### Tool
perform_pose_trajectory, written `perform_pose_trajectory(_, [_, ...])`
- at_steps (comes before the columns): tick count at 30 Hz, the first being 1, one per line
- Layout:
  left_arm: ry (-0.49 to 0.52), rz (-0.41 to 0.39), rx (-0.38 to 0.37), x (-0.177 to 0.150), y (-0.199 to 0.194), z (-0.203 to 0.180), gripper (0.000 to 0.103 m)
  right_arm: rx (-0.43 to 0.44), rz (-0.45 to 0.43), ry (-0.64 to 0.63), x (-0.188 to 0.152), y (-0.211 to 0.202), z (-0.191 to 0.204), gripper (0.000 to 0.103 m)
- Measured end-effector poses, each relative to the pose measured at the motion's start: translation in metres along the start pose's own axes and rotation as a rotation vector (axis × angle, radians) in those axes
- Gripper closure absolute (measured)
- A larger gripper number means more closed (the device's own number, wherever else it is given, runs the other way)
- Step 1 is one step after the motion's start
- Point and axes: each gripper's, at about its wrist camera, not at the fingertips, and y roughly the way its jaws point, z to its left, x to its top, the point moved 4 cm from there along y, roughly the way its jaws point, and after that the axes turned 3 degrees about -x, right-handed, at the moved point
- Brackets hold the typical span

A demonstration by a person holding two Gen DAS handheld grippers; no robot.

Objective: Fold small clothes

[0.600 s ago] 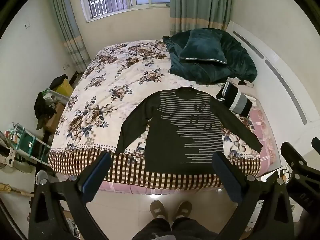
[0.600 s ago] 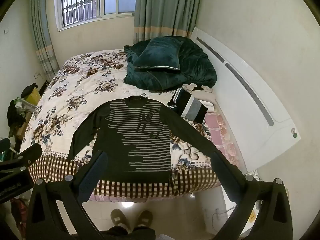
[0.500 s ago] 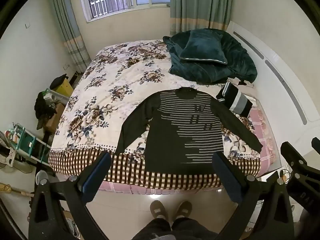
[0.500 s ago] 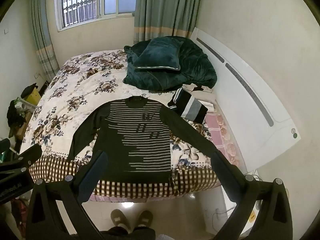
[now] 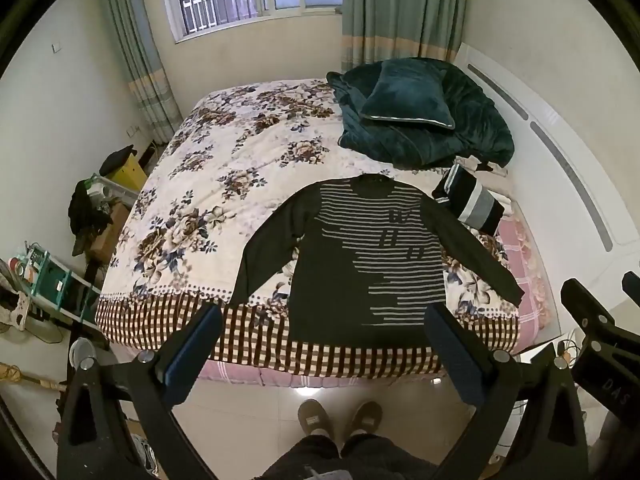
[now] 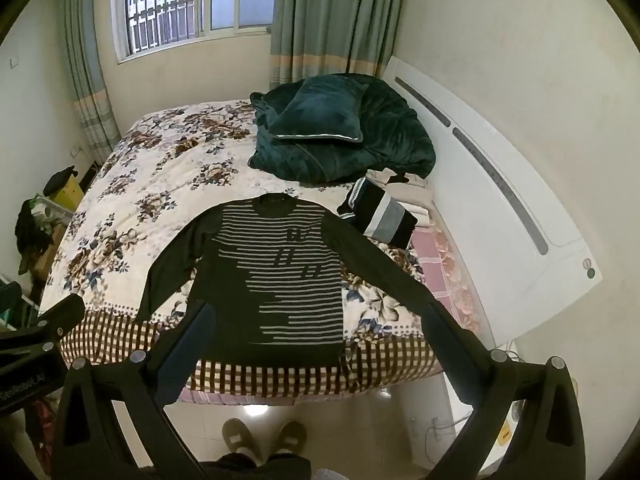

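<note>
A dark long-sleeved sweater with pale stripes (image 5: 372,256) lies spread flat, front up, on the near edge of the bed, both sleeves stretched out; it also shows in the right wrist view (image 6: 280,276). My left gripper (image 5: 322,344) is open and empty, held high above the floor in front of the bed. My right gripper (image 6: 316,340) is open and empty at the same height. Both are well short of the sweater. The right gripper's body shows at the right edge of the left view (image 5: 592,336).
The bed has a floral cover (image 5: 224,184) with a checked border. A folded black, white and grey garment (image 5: 468,200) lies right of the sweater. A teal quilt and pillow (image 5: 412,120) sit behind. The headboard (image 6: 500,200) stands at right, clutter (image 5: 92,216) at left.
</note>
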Motion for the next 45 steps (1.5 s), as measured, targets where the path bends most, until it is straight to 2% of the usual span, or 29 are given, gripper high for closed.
perform_pose_trajectory(22, [-0.003, -0.003, -0.005, 0.001, -0.003, -0.002, 0.000, 0.002, -0.003, 0.002, 0.000, 0.010, -0.009, 0.000])
perform_pose_trajectory(45, [-0.011, -0.008, -0.005, 0.006, -0.005, -0.014, 0.000, 0.011, -0.009, 0.000, 0.001, -0.013, 0.003, 0.000])
